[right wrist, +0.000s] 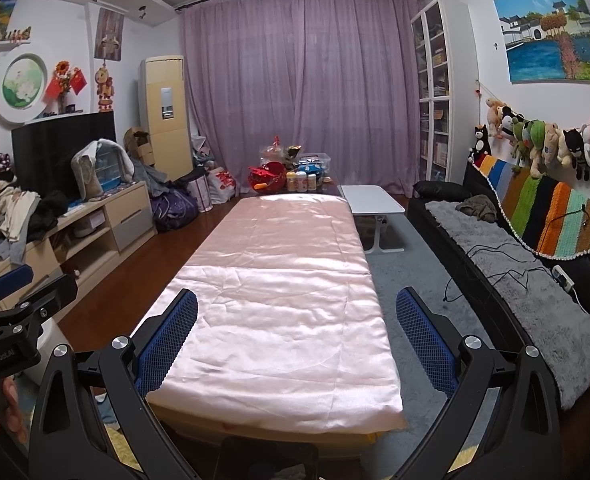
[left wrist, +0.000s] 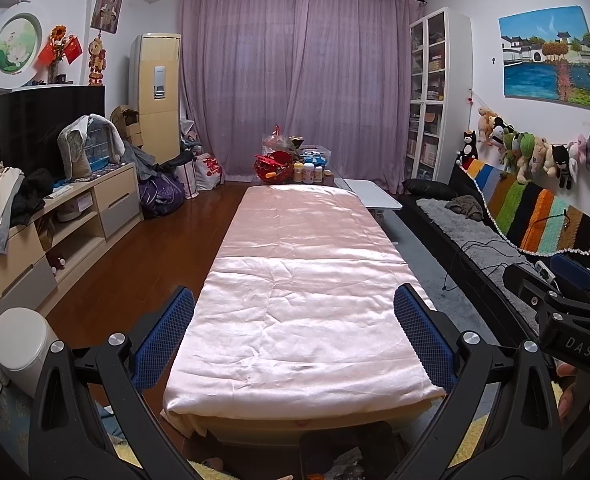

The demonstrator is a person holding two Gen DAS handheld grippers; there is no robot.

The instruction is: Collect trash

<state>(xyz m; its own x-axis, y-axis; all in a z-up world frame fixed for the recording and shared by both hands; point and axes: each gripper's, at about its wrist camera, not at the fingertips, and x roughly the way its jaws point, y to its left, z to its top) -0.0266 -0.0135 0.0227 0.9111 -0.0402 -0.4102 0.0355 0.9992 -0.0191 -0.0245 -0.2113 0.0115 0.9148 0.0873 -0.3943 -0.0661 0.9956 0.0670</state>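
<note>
My left gripper [left wrist: 294, 336] has black, triangular cut-out arms with round silver screws at the joints, and its fingers [left wrist: 163, 338] carry blue pads with a fine mesh texture. My right gripper [right wrist: 295, 338] is built the same — black frame, silver screws, blue meshed fingers [right wrist: 425, 340]. White lettering marks both black bodies — "DAS" on one, "GenRobot.AI" on the other.

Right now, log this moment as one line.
left gripper: open, empty | right gripper: open, empty | both above pink-covered table | no trash held
</note>
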